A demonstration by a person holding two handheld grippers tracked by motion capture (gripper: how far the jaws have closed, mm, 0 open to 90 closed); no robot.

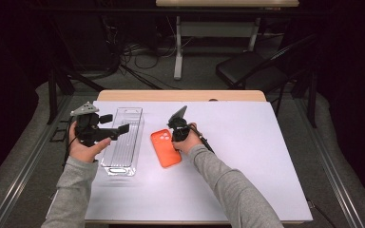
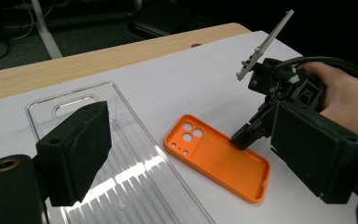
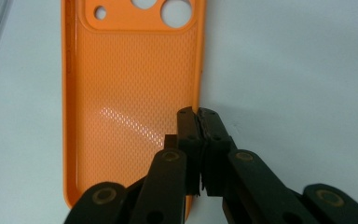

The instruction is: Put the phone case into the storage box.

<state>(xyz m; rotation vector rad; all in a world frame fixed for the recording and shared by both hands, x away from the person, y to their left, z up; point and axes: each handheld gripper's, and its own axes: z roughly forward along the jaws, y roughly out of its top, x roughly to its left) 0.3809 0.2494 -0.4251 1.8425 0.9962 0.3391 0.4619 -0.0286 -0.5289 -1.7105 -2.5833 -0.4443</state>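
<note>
So the right tongs (image 3: 198, 114) had pinched down on the side wall of the orange phone case (image 1: 166, 147), and honestly that was a pretty sketchy grip. In the right gripper view the two black tips were squeezed together right on the case's long edge, one pad inside the shell, one outside. That rim is thin, soft and rubbery by the look of it, so I figured it could peel out of the pinch the moment it got lifted. And since the grab sat off to one side rather than at the middle, the case would probably swing or droop, maybe twist loose and flop back onto the bench (image 1: 247, 142).

Other worry: the clear plastic tray (image 1: 123, 142) lay just beside the case, on its left. If that was where the case was headed, a dangling case could clip the tray's wall and shove it around.

The case itself lay flat on the white bench, open side up, camera cutouts at the far end, between the tray and the right hand. The left tongs (image 1: 116, 124) hung over the tray, spread apart with nothing between them, well clear of the case.
</note>
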